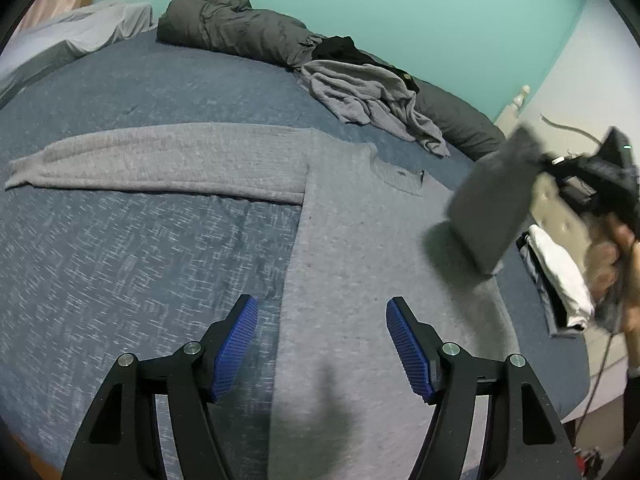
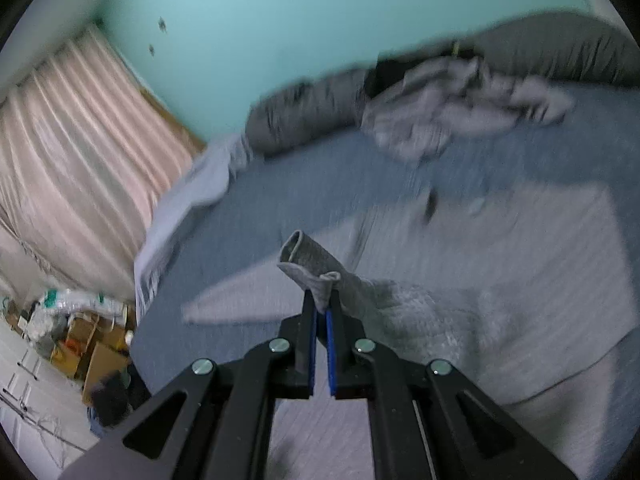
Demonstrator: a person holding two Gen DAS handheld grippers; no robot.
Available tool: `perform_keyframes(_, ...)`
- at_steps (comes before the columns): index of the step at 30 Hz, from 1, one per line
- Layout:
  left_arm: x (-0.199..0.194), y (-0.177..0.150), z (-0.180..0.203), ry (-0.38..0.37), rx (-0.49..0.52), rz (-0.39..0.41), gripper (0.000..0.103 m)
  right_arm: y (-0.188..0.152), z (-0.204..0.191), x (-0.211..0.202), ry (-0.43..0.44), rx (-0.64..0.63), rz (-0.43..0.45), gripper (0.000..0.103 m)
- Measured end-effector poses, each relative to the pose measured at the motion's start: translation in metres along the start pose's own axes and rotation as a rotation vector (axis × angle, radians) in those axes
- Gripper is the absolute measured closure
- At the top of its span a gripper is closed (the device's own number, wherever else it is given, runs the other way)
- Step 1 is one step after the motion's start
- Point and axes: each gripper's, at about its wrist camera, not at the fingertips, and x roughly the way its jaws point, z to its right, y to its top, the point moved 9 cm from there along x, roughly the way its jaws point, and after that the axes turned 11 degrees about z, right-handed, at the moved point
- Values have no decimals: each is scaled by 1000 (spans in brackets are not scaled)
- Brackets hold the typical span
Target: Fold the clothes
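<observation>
A grey long-sleeved sweater (image 1: 360, 248) lies flat on the blue bed cover (image 1: 120, 248), one sleeve (image 1: 152, 160) stretched out to the left. My left gripper (image 1: 322, 344) hovers open over the sweater's lower left edge, nothing between its blue pads. My right gripper (image 1: 560, 184) shows blurred at the right of the left wrist view, lifting the other sleeve (image 1: 492, 208) above the sweater's body. In the right wrist view my right gripper (image 2: 321, 312) is shut on that sleeve's cuff (image 2: 312, 264), and the sweater's body (image 2: 500, 260) lies below it.
A crumpled grey garment (image 1: 372, 96) and a black one (image 1: 340, 50) lie near a rolled dark grey duvet (image 1: 224, 28) by the teal wall. Folded clothes (image 1: 560, 280) sit at the bed's right edge. Curtains (image 2: 72, 168) and cardboard boxes (image 2: 92, 348) stand beyond the bed.
</observation>
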Motion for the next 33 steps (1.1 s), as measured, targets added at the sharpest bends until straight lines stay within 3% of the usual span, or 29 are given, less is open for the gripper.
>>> perform_keyframes(5, -2, 1, -18, 21, -9, -9, 32, -60, -5, 47, -1, 15, -104, 99)
perform_keyframes(11, 7, -3, -21, 19, -19, -29, 32, -89, -10, 67, 17, 27, -137, 99)
perform_keyframes(14, 14, -7, -17, 10, -24, -43, 32, -104, -5, 72, 1, 9, -193, 94)
perform_keyframes(16, 20, -9, -14, 4, -27, -56, 32, -112, 1, 73, -10, 8, -231, 80)
perform_keyframes(17, 24, -11, -12, 0, -26, -65, 32, -109, 3, 66, 2, 12, -217, 77)
perform_keyframes(19, 34, -16, -5, -9, -22, -88, 32, -103, 6, 53, 26, 19, -189, 60)
perform_keyframes(21, 45, -20, 2, -23, -22, -110, 32, -96, 17, 36, 31, 31, -136, 52)
perform_keyframes(26, 75, -31, 19, -47, 5, -169, 32, -84, 75, -13, -57, 101, 26, 52)
perform_keyframes(33, 129, -52, 29, -30, 27, -259, 32, -119, 148, -62, -154, 233, 123, 52)
